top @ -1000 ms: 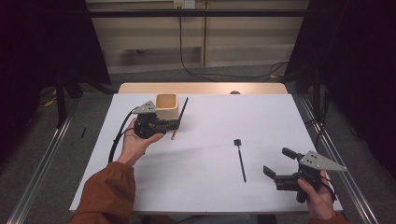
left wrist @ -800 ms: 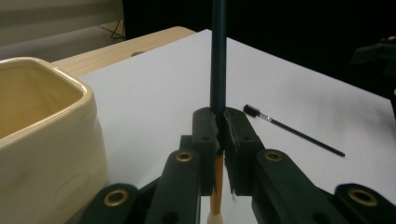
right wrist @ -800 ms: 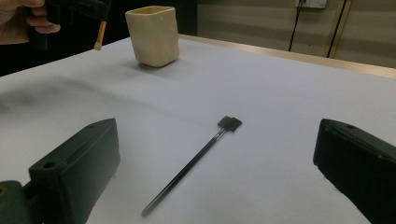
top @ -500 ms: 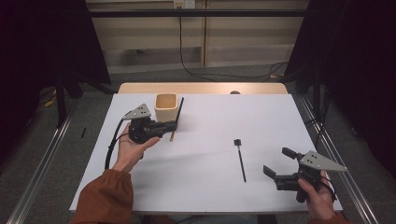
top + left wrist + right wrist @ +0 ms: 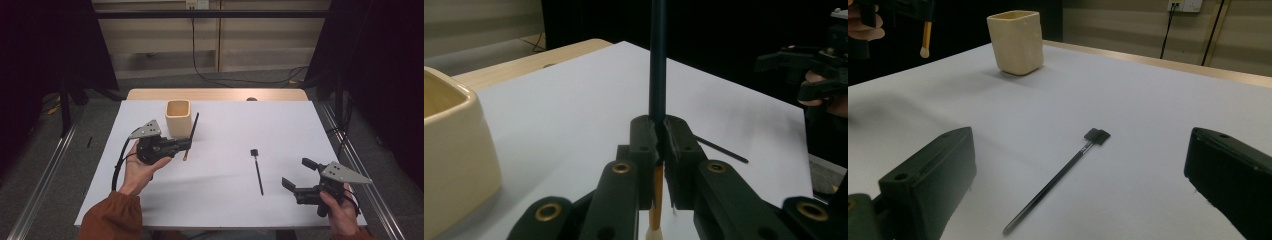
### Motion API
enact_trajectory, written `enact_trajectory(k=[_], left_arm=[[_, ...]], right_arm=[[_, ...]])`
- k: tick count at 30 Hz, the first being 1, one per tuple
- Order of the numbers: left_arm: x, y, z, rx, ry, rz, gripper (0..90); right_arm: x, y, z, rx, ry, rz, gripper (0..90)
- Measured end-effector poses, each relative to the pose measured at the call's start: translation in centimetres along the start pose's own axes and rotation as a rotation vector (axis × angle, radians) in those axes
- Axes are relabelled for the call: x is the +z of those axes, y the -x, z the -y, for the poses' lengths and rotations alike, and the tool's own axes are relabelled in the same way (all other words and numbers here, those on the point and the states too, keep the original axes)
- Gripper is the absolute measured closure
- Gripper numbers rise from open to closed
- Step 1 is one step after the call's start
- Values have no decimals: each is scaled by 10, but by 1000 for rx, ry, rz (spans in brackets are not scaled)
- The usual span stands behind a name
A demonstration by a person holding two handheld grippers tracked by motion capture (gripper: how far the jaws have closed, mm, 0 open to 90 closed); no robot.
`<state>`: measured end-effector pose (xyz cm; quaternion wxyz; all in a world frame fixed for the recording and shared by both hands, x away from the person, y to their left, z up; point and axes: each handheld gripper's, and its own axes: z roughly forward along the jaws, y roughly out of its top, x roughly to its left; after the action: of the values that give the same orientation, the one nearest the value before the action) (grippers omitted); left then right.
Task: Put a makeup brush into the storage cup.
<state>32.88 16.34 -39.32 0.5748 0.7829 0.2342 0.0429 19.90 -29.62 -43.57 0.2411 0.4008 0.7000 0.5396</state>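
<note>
My left gripper (image 5: 187, 144) is shut on a thin brush (image 5: 194, 125) with a dark blue upper shaft, a tan lower part and a pale tip. It holds the brush near its middle, just right of the cream square cup (image 5: 178, 117). In the left gripper view the jaws (image 5: 658, 132) pinch the brush (image 5: 657, 60), with the cup (image 5: 449, 150) at the left. A second, black brush with a flat head (image 5: 257, 170) lies on the white sheet. My right gripper (image 5: 295, 172) stands open at the near right, a little right of that brush (image 5: 1058, 182), with nothing between its jaws.
A white sheet (image 5: 225, 130) covers the table, with a wooden strip (image 5: 215, 94) along its far edge. Metal rails (image 5: 45, 175) run along both sides, and black curtains stand beyond them. A cable trails from my left gripper over the near left of the sheet.
My left gripper, with the brush in it, has drifted a little leftward and toward the person, away from the cup. The right gripper and the black brush have kept still.
</note>
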Motion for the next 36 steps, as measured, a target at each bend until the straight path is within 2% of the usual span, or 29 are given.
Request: enact_trajectory(k=[4, 13, 21, 22, 27, 31, 33, 36], left_arm=[[1, 7, 2, -7, 0, 24, 838], [13, 25, 2, 8, -35, 66, 838], [23, 33, 1, 14, -61, 105, 838], [24, 34, 1, -5, -67, 117, 838], [26, 34, -2, -19, -91, 149, 837], [29, 37, -6, 1, -122, 172, 838], [31, 39, -7, 13, -122, 207, 838], [33, 42, -11, 28, -143, 218, 838]], right_arm=[[1, -1, 0, 0, -2, 0, 0], [0, 0, 0, -4, -1, -2, 0], [0, -1, 0, -8, -4, 0, 0], [0, -1, 0, -7, -4, 0, 0], [0, -1, 0, -5, -3, 4, 0], [1, -1, 0, -7, -6, -2, 0], [0, -1, 0, -7, -6, -4, 0], [1, -2, 0, -8, -7, -7, 0]])
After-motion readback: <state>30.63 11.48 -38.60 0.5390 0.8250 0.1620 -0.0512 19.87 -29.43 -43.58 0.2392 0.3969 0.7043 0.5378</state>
